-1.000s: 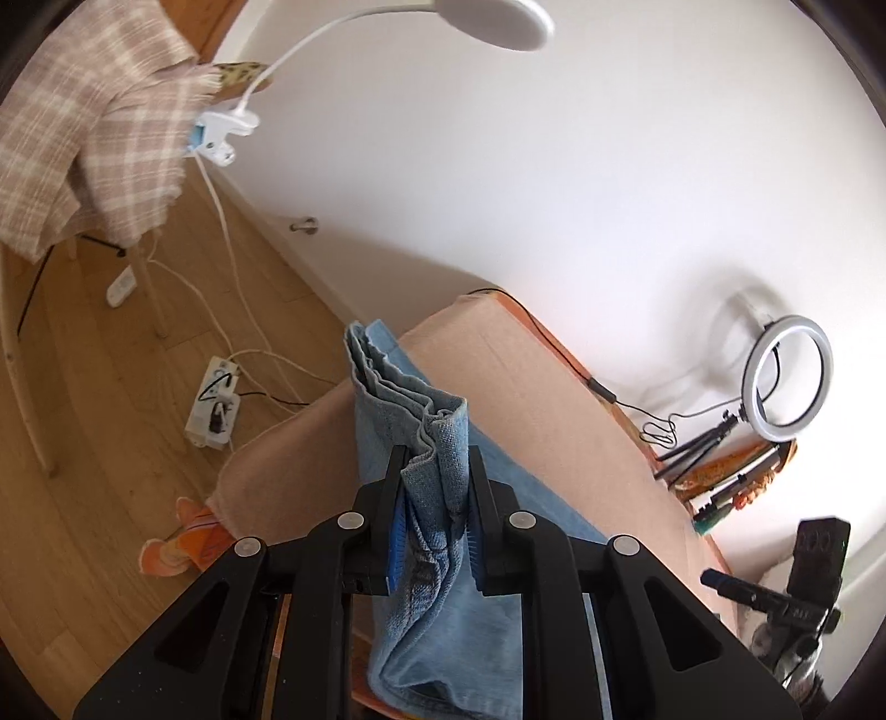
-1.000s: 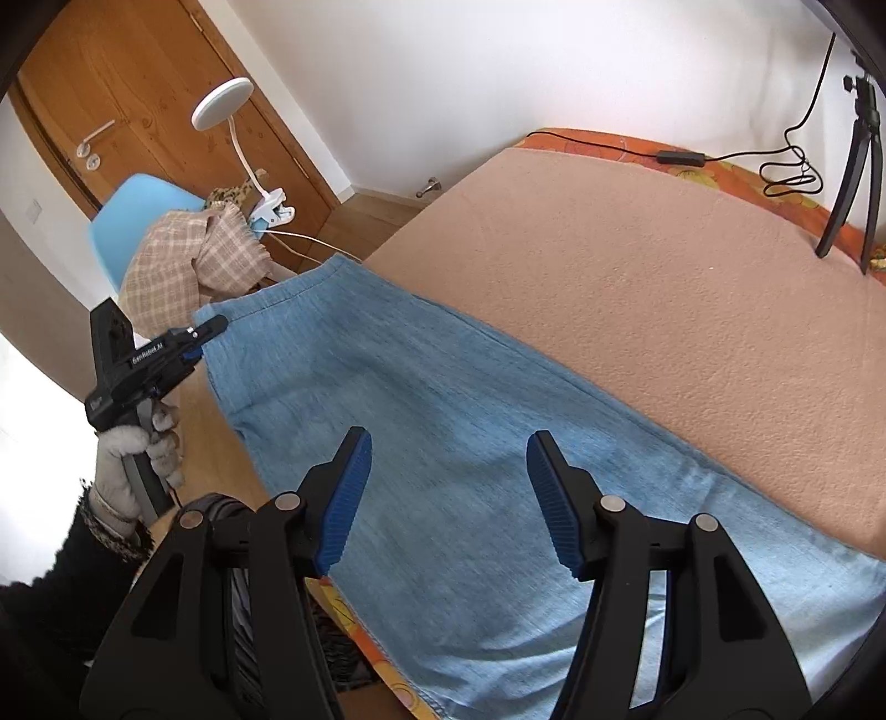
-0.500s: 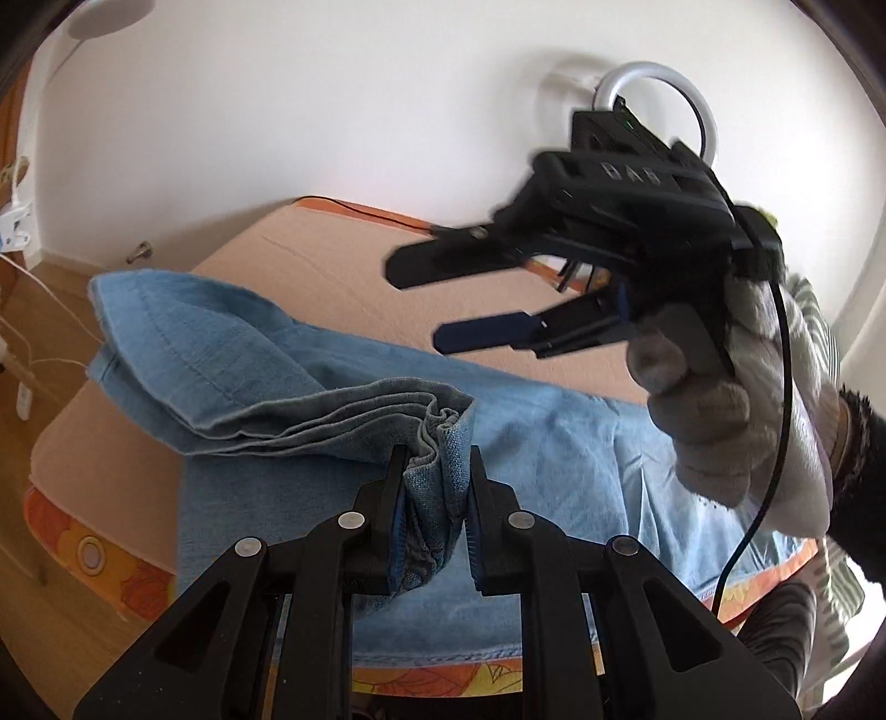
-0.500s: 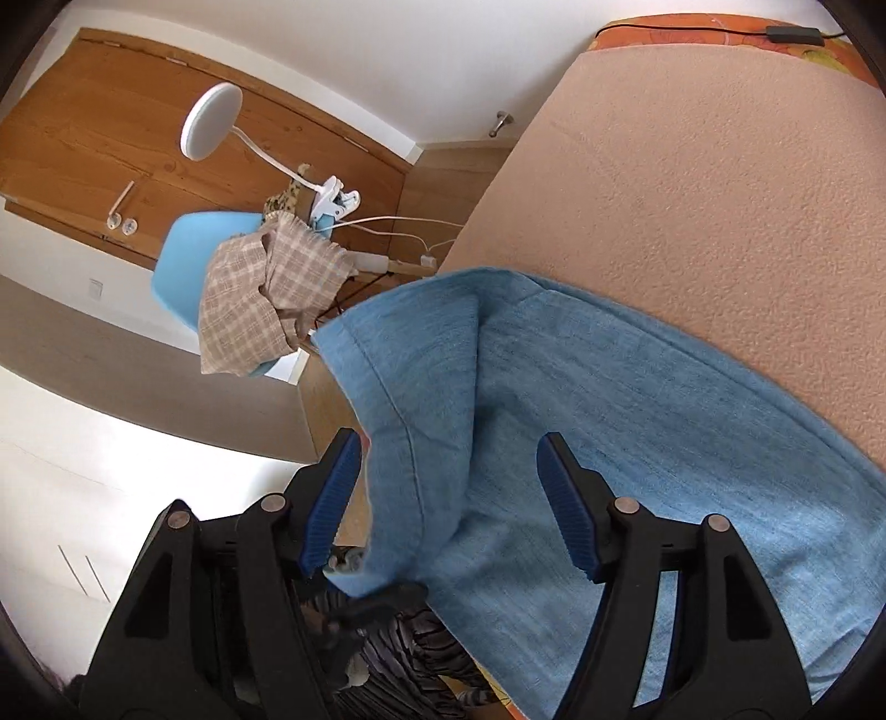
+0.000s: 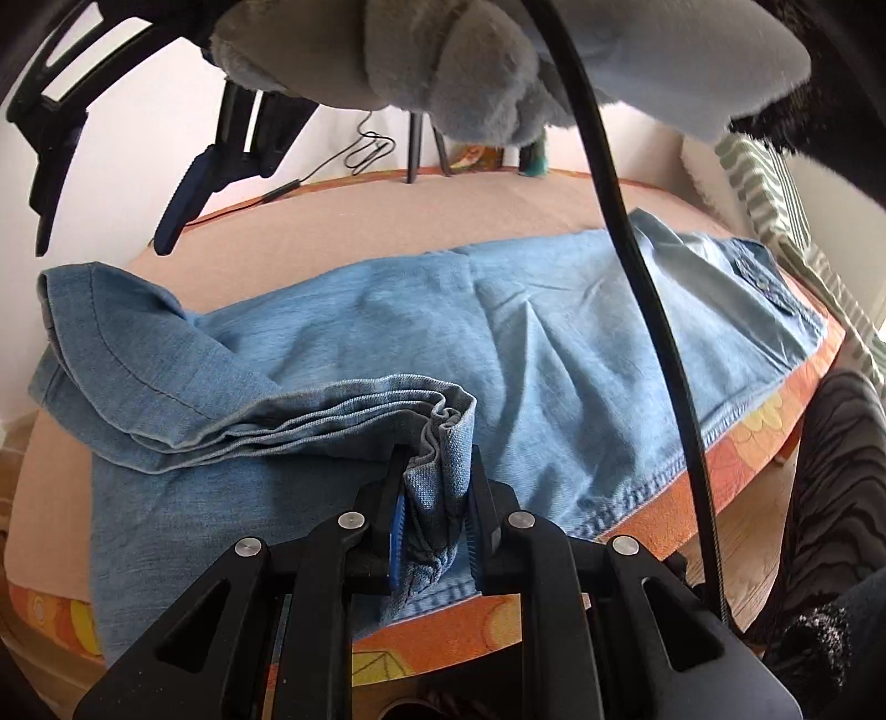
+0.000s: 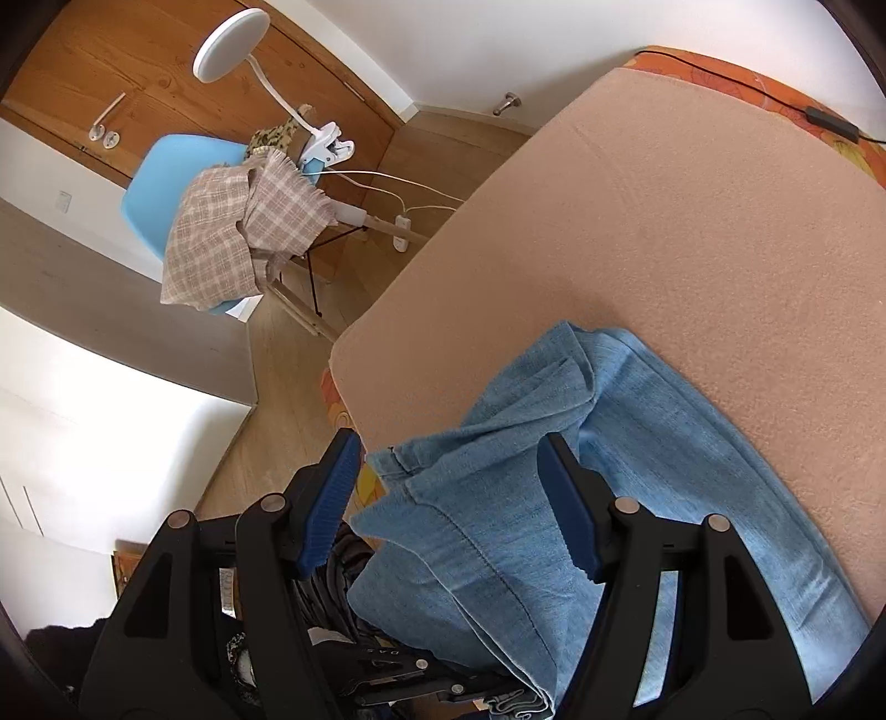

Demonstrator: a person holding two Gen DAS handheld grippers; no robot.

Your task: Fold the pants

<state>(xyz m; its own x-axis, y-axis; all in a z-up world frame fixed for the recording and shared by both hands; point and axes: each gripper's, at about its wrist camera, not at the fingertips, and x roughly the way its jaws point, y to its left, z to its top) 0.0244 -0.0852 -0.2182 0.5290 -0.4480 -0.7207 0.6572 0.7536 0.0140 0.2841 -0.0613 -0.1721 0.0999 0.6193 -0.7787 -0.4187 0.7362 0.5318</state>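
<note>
Light blue denim pants [image 5: 554,343] lie lengthwise on the peach blanket [image 5: 443,221] of a bed, waistband and pocket to the right. My left gripper [image 5: 434,465] is shut on the bunched leg hems, which are drawn back over the legs near the bed's front edge. The right gripper [image 5: 102,249] hangs open above the pants' folded left end, held by a gloved hand [image 5: 470,55]. In the right wrist view the right gripper [image 6: 448,443] stands open over the doubled-over pants [image 6: 664,443], its pads clear of the cloth.
A black cable [image 5: 637,277] hangs across the left wrist view. Tripod legs [image 5: 412,144] and a cord stand at the bed's far edge. Beside the bed are a blue chair [image 6: 155,183] with a plaid cloth, a clip lamp [image 6: 232,39] and a wooden door.
My left gripper has rolled and carried the leg hems along the bed toward the waist end, folding the legs over. The right gripper opened slightly wider and now sits above the fold.
</note>
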